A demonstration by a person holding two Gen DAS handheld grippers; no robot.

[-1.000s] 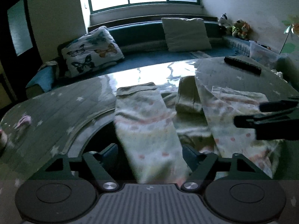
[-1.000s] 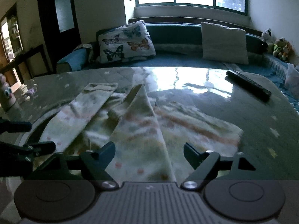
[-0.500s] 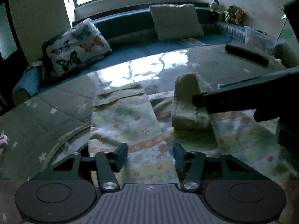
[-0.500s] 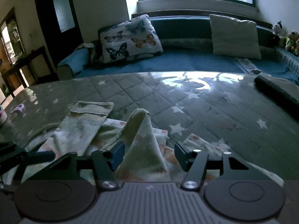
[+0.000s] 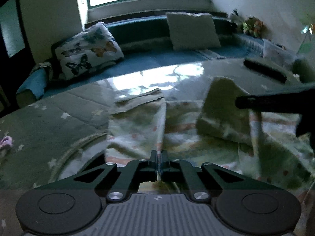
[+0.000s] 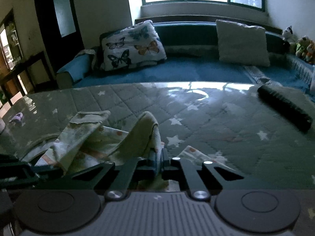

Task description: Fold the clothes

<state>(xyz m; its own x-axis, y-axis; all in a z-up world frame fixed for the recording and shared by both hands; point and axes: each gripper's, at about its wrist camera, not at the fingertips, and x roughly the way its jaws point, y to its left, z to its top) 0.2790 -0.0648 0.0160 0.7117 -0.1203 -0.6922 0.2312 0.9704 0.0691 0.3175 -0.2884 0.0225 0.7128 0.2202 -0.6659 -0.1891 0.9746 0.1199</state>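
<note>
A pale flower-print garment (image 5: 135, 129) lies on a grey quilted star-pattern table cover (image 5: 59, 122). My left gripper (image 5: 159, 157) is shut on the near hem of its left leg. My right gripper (image 6: 157, 157) is shut on the other leg (image 6: 141, 135), which rises in a peaked fold in front of it. The right gripper's dark fingers (image 5: 265, 101) reach in from the right in the left wrist view, beside that raised fold (image 5: 222, 108). The left gripper's body (image 6: 15, 173) shows at the lower left of the right wrist view.
A black remote (image 6: 285, 106) lies on the table's far right. A small purple thing (image 6: 17, 117) lies at the left. Behind the table stands a blue sofa (image 6: 196, 72) with a butterfly cushion (image 6: 132, 45) and a plain cushion (image 6: 243, 41). Soft toys (image 6: 304, 47) sit at its right end.
Both grippers have closed from open onto the garment's legs. The right leg has been lifted into a peak and both views have moved closer over the cloth.
</note>
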